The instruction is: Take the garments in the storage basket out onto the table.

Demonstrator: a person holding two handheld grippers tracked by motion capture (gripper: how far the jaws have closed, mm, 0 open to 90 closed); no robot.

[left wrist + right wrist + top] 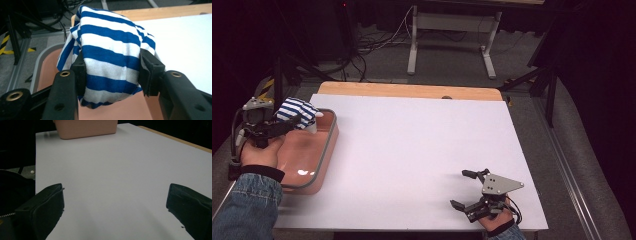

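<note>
A blue-and-white striped cloth (297,111) is bunched up and held above the far end of a pink tub (323,155) at the table's left edge. My left gripper (292,125) is shut on the cloth; in the left gripper view the striped cloth (110,55) bulges between the two black jaws over the pink tub (50,72). My right gripper (465,189) rests open near the table's front right, its jaws wide apart with nothing between them. The right gripper (115,212) looks across the bare white table toward the pink tub (86,128).
The white tabletop (422,150) has a wooden strip (412,91) along its far edge. Beyond it a grey frame (452,35) stands on the floor with cables. A dark metal rail (569,165) runs along the right side.
</note>
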